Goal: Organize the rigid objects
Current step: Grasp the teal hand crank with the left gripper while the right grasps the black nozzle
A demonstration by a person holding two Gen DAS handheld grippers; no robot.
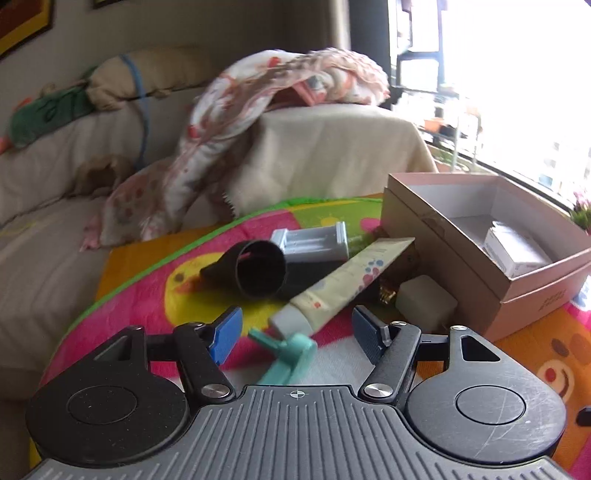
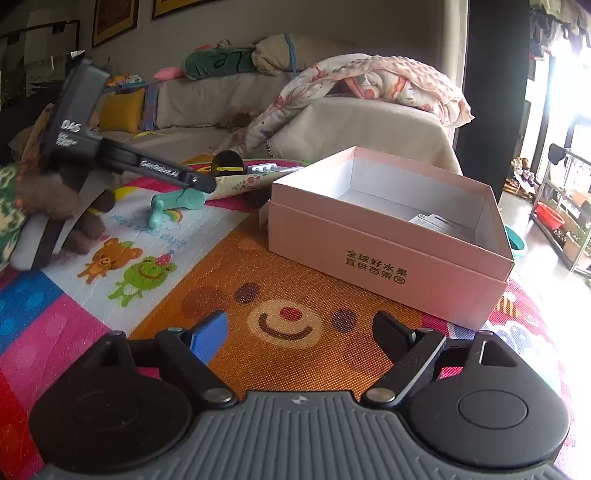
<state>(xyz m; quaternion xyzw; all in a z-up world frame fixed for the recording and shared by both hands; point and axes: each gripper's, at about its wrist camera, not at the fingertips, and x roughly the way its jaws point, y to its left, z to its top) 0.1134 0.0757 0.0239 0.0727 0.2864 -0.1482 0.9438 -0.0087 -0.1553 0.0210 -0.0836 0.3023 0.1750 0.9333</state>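
Left gripper (image 1: 297, 338): jaws spread, nothing pinched; teal plastic piece (image 1: 286, 356) on mat between pads, untouched. Tube (image 1: 341, 284), black cup (image 1: 260, 269), grey holder (image 1: 312, 242) beyond piece; pink box (image 1: 491, 254) right. Right gripper (image 2: 301, 332): spread, empty, near pink box.

So the surface is wearing a loud kids' mat (image 2: 280, 317) with a smiling bear face, a frog and a little bear printed on it, plus a yellow duck (image 1: 181, 284) at the far end. Behind it a beige sofa (image 1: 55, 177) is sitting under a floral blanket (image 1: 258, 92) that's hanging off the armrest. A green plush (image 2: 218, 61) is lying along the backrest, and a yellow cushion (image 2: 122, 109) is leaning in the corner. Framed pictures (image 2: 114, 18) are hanging on the wall, and bright daylight is pouring in on the right.
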